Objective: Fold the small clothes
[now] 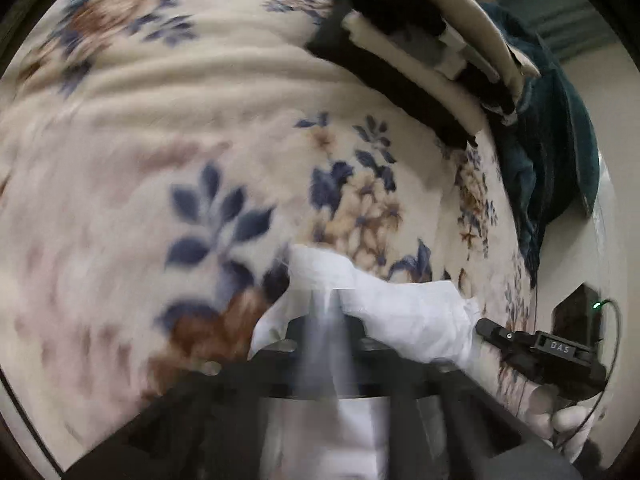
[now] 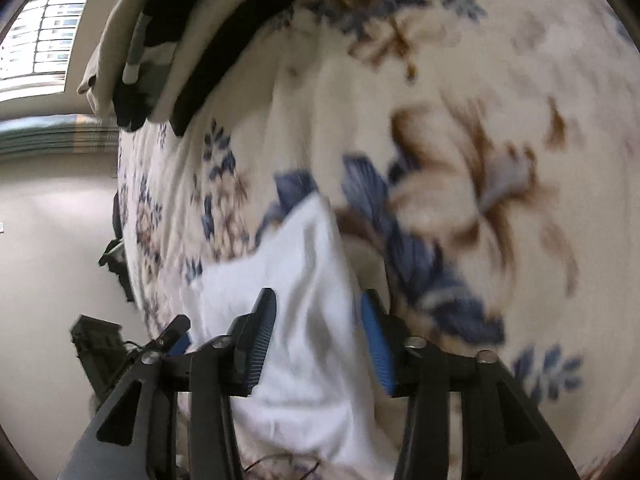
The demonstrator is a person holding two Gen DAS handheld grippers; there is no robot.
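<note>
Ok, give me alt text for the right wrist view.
A white garment lies between the right gripper's blue-padded fingers, over a cream floral blanket. A stack of folded clothes sits at upper left near a window.

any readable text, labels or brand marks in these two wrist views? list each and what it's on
"DAS": raised letters on the black body of the right gripper, seen in the left wrist view.
A small tag on the dark garment in the folded clothes stack, right wrist view: too blurred to read.
Nothing else: the white cloth and floral blanket carry no text.
</note>
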